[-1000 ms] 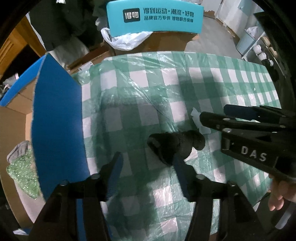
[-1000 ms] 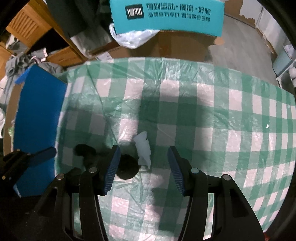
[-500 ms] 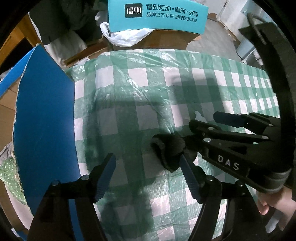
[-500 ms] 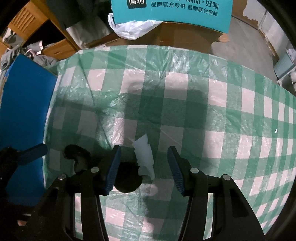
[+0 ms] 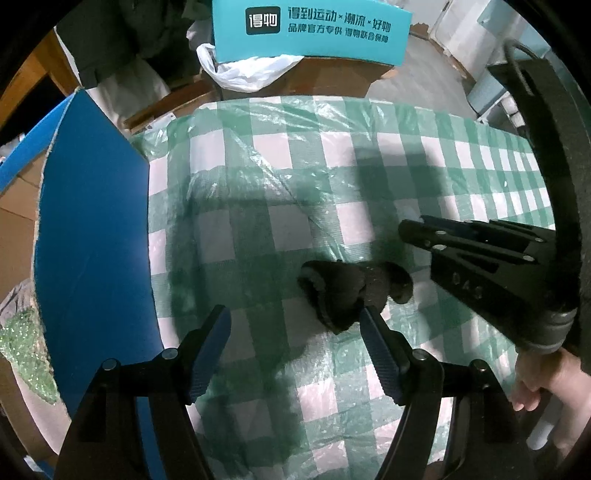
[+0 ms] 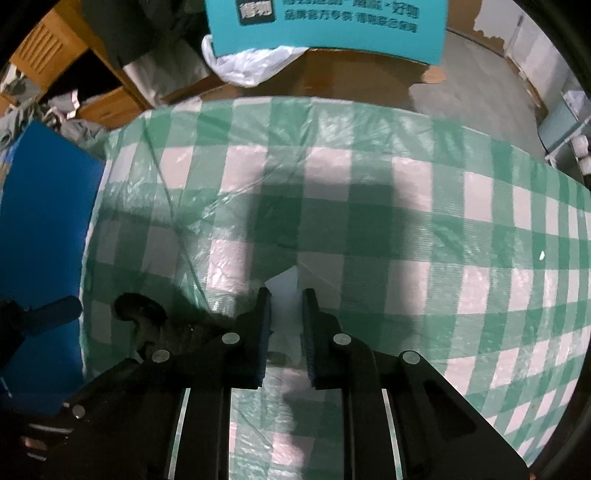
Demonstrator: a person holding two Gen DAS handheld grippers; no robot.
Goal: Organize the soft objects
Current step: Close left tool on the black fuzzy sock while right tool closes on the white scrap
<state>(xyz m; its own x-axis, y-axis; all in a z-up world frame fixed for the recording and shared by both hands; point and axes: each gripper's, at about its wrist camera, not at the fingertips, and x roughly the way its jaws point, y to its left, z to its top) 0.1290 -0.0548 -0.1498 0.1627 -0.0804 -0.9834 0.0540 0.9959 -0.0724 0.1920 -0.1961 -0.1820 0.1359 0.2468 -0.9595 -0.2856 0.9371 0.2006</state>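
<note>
A dark, fuzzy soft object [image 5: 343, 291] lies crumpled on the green-checked tablecloth [image 5: 258, 184]. My left gripper [image 5: 291, 312] hangs open straight above the cloth, its right fingertip at the object's near edge and nothing between its pads. In the right wrist view the same dark object [image 6: 140, 314] sits to the left. My right gripper [image 6: 284, 295] is closing, and a small white scrap of tissue [image 6: 286, 282] is pinched between its pads. The right gripper [image 5: 410, 230] also reaches in from the right in the left wrist view, just beyond the dark object.
A blue board [image 5: 92, 240] stands along the table's left edge, with a green glittery cloth [image 5: 22, 343] beyond it. A teal printed box [image 5: 314, 29] and a white plastic bag [image 5: 243, 74] lie past the far edge. A hand [image 5: 546, 380] holds the right tool.
The right gripper's jaws have come together around the white scrap, from wide apart to nearly touching. The left jaws have spread a little wider. The dark object has stayed put.
</note>
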